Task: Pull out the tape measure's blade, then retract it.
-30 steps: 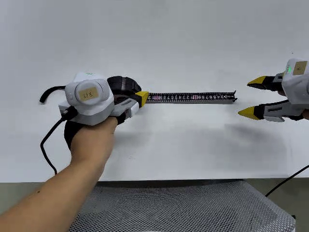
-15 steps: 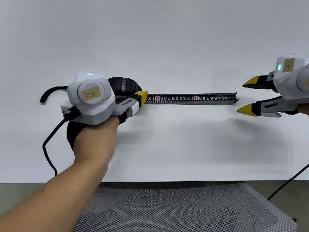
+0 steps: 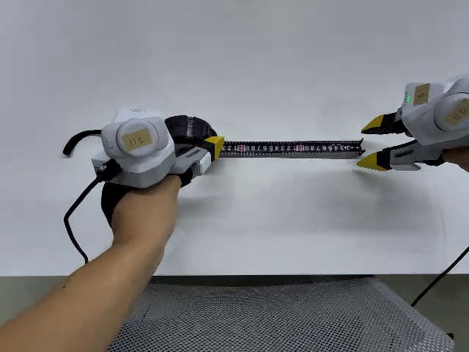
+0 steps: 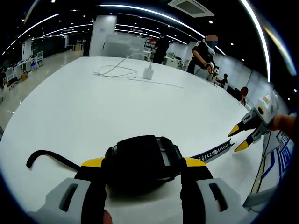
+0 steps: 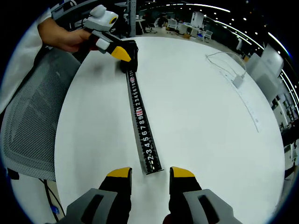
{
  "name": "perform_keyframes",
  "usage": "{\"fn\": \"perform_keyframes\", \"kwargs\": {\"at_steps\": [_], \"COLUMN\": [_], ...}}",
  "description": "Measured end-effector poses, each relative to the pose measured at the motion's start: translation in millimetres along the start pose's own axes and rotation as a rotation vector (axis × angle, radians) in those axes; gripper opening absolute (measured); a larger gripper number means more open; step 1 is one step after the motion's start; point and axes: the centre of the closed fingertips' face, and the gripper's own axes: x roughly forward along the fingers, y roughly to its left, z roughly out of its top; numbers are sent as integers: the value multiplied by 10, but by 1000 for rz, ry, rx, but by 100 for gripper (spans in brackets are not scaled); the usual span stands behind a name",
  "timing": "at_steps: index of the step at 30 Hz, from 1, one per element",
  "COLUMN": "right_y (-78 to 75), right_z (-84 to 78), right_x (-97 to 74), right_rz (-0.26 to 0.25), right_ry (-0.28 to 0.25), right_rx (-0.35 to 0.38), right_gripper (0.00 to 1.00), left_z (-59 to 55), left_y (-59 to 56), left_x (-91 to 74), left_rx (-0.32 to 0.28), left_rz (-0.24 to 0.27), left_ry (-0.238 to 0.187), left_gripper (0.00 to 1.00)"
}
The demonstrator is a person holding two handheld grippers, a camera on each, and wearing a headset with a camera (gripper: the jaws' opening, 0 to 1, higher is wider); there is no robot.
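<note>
Head view first: the left gripper [image 3: 204, 150], white-bodied with yellow jaw tips, is clamped tight on the black round tape measure [image 3: 189, 130], pinning it on the white tabletop [image 3: 256, 66]. The tape's dark, numbered blade [image 3: 293, 147] lies flat on the table, stretched towards the right. At its far end sits the right gripper [image 3: 370, 144], jaws spread, one yellow tip on each side of the blade's hooked end, with no contact I can make out. A thin black strap [image 3: 76, 139] curls off the case to the left. A grey mesh chair [image 3: 278, 315] sits at the bottom edge.

Over to the left gripper view: the left gripper [image 4: 143, 163] squeezes the tape measure [image 4: 140, 151] from both sides, case touching both jaws. The blade [image 4: 212, 151] runs off to the right, and there is the right gripper [image 4: 244, 137], tips parted at the blade's end. The strap [image 4: 46, 157] loops out left. Far back, a white charger and cable [image 4: 140, 72] lie on the table.

Right gripper view now: the right gripper [image 5: 150, 173] has its jaws apart, and the blade [image 5: 140, 116] ends right in the gap between the two tips, with daylight on both sides. At the far end the left gripper [image 5: 119, 50] grips the tape measure [image 5: 130, 59]. The mesh chair [image 5: 32, 116] shows on the left.
</note>
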Motion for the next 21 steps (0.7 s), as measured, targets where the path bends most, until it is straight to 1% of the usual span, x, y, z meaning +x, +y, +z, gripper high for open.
{"fn": "perform_keyframes", "kwargs": {"at_steps": [7, 9, 21], "right_y": [-13, -17, -40], "right_z": [-15, -31, -39], "right_x": [44, 61, 109], "right_rz": [27, 34, 65], "right_ry": [13, 24, 32], "right_rx": [-18, -30, -49], "right_gripper": [25, 23, 16], "left_z": [0, -3, -7], "left_y": [3, 5, 7], "left_x": [2, 2, 6], "left_rx": [-8, -13, -17], "left_rz": [3, 0, -1], "left_ry": [1, 5, 7], "left_gripper": [61, 61, 61]}}
